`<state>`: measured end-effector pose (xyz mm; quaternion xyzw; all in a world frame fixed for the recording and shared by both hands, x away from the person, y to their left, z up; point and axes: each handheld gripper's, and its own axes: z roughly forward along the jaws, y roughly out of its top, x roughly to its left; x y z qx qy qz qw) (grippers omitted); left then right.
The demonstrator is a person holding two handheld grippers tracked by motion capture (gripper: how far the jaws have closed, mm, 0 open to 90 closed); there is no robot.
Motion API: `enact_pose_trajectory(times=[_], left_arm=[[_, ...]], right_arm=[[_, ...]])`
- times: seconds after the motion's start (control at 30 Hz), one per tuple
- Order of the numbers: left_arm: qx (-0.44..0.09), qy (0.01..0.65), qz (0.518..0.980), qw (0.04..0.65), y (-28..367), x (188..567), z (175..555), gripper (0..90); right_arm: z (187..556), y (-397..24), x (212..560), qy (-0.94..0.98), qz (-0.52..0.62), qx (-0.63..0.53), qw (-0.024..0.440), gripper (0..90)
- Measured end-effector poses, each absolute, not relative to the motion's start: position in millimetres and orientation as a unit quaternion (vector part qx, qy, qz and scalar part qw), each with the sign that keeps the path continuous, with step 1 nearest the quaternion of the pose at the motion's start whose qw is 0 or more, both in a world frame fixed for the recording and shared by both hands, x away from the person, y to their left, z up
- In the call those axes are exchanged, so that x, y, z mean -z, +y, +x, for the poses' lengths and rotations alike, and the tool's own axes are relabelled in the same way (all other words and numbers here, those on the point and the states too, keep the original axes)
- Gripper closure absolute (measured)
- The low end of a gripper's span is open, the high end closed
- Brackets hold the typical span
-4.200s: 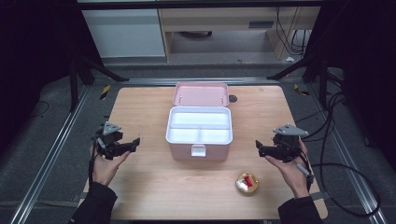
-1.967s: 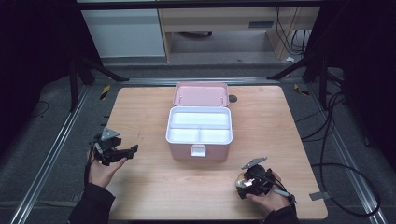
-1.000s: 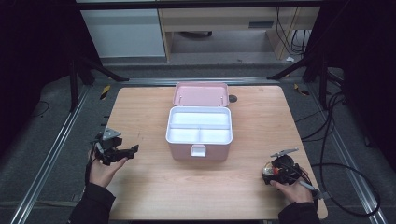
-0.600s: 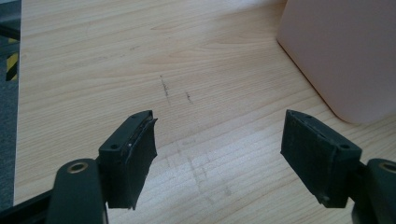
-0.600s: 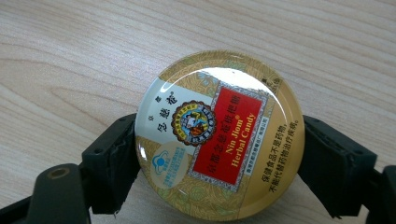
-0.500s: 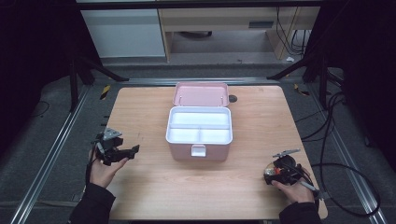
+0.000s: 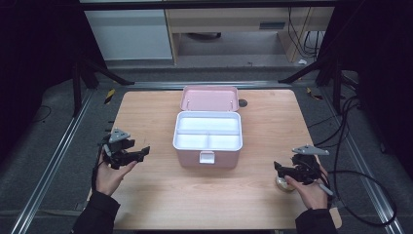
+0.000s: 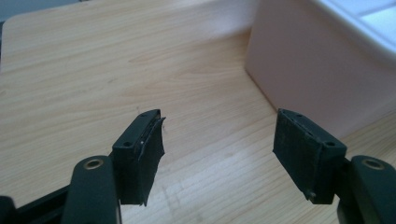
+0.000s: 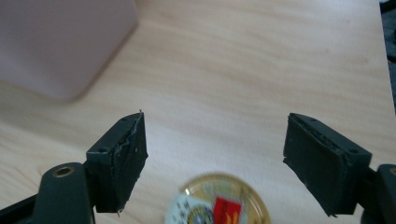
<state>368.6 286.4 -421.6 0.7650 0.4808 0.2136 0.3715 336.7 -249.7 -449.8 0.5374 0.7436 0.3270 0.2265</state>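
The small round tin (image 7: 283, 183), gold-rimmed with a red and white label on its lid, lies on the worktop (image 7: 160, 195) near the front right corner, well apart from the pink box (image 7: 208, 141). In the right gripper view the tin (image 9: 219, 203) sits low between the two black jaws, and neither pad touches it. The right gripper (image 7: 282, 170) hovers just over the tin, held in the person's right hand (image 7: 311, 192); its jaws stand wide and have just been closing a little, with the tin under the gap but not gripped.

The pink box stands open at the middle of the worktop, its lid (image 7: 209, 98) laid back behind it and its white tray split into compartments. A corner of the box (image 9: 60, 46) shows blurred in the right gripper view.

The left gripper (image 7: 141, 152) is at the left side of the worktop, pointing toward the box, jaws wide with nothing between them and just now closing slightly. In the left gripper view the box wall (image 8: 317, 70) rises beyond its right jaw.
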Motion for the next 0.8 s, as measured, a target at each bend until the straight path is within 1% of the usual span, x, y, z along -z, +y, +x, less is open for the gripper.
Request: enact_pose_trajectory(times=[0.27,0.43,0.6,0.67,0.8], left_arm=[[-0.211,0.468,0.767,0.386,269.8,409.7,379.5,32.7],[-0.213,0.449,0.771,0.399,249.2,400.4,391.8,33.3],[-0.209,0.435,0.772,0.414,230.0,392.9,400.4,34.1],[-0.207,0.432,0.771,0.419,226.1,391.8,401.3,34.6],[-0.202,0.418,0.780,0.420,207.6,393.5,409.3,36.3]], right_arm=[[356.9,-225.2,428.7,0.741,0.507,-0.370,0.237,23.0],[372.0,-211.1,411.1,0.737,0.493,-0.396,0.241,24.2],[384.9,-192.2,390.9,0.732,0.474,-0.430,0.235,26.2],[387.3,-187.6,388.1,0.733,0.469,-0.434,0.233,26.3],[400.3,-165.4,386.8,0.742,0.455,-0.440,0.220,31.1]])
